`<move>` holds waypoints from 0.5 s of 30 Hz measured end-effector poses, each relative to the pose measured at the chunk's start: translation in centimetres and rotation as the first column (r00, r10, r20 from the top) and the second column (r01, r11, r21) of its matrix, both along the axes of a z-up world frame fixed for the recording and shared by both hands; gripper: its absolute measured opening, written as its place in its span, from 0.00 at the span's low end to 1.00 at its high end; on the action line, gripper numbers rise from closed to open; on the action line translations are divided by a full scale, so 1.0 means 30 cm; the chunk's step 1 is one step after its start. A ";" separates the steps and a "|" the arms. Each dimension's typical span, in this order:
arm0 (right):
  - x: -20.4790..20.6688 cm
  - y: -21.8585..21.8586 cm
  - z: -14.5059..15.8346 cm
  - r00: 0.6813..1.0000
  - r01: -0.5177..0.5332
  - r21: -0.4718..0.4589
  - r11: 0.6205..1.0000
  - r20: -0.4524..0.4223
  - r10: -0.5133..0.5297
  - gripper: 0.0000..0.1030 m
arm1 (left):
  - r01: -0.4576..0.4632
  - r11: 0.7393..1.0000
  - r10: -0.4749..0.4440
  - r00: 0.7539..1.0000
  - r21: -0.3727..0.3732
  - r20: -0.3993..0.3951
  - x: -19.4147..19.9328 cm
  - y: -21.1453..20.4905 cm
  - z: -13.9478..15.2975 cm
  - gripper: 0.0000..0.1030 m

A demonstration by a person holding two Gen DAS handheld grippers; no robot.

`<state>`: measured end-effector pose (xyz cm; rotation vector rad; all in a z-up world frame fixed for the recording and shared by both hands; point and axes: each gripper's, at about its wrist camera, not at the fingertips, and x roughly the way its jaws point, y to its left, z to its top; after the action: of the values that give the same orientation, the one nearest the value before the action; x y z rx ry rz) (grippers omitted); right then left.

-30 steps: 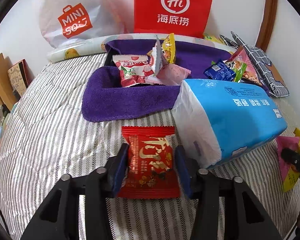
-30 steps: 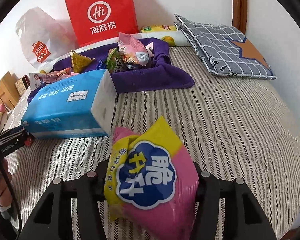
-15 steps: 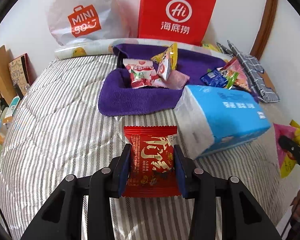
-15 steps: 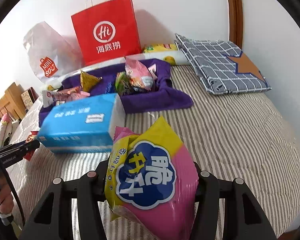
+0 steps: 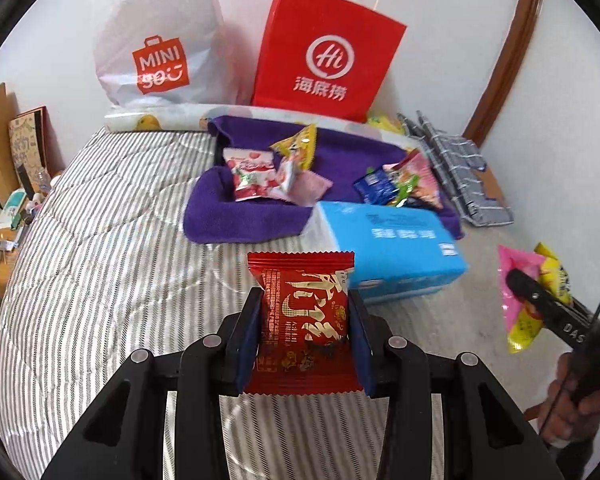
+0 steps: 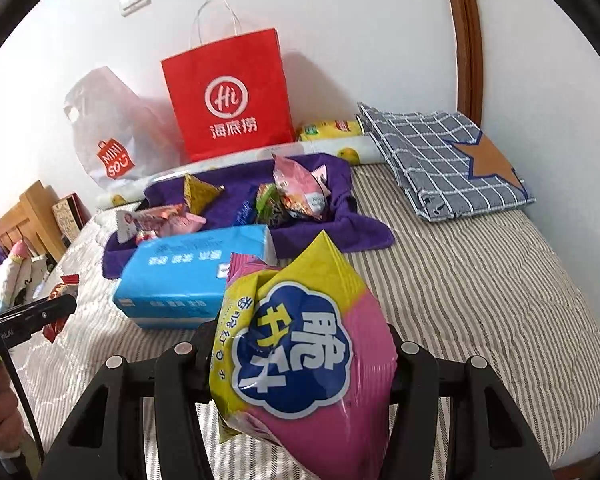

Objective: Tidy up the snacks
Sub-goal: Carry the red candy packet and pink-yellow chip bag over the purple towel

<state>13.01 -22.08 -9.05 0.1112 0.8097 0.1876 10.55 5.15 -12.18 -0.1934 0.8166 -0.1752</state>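
My left gripper (image 5: 303,320) is shut on a red snack packet (image 5: 302,312), held above the striped bed. In the right wrist view my right gripper (image 6: 300,364) is shut on a pink and yellow snack bag (image 6: 300,360), also lifted off the bed. Ahead lies a purple cloth (image 5: 240,216) lining a holder, with several snack packets (image 5: 252,172) in it; the same purple cloth (image 6: 364,232) shows in the right wrist view. The right gripper (image 5: 536,300) with the pink bag appears at the left view's right edge. The left gripper (image 6: 40,312) shows at the right view's left edge.
A blue tissue pack (image 5: 388,252) lies just in front of the cloth. A red paper bag (image 5: 324,52) and a white plastic bag (image 5: 156,40) stand against the wall. A folded checked cloth (image 6: 440,160) lies at the right. Shelves with clutter (image 5: 4,200) edge the left.
Both grippers have risen with their packets, so the bed, cloth and tissue pack look smaller and farther. The bags at the wall now show in full.
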 end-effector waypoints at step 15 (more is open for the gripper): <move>0.041 0.059 0.130 0.994 -0.044 -0.019 0.999 0.099 0.046 0.52 | 0.019 1.000 -0.018 0.999 -0.020 0.043 0.025 -0.033 0.125 0.39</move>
<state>14.25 -20.32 -5.14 0.0670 0.7145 0.2268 11.30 4.15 -8.42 -0.2006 0.7740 -0.2046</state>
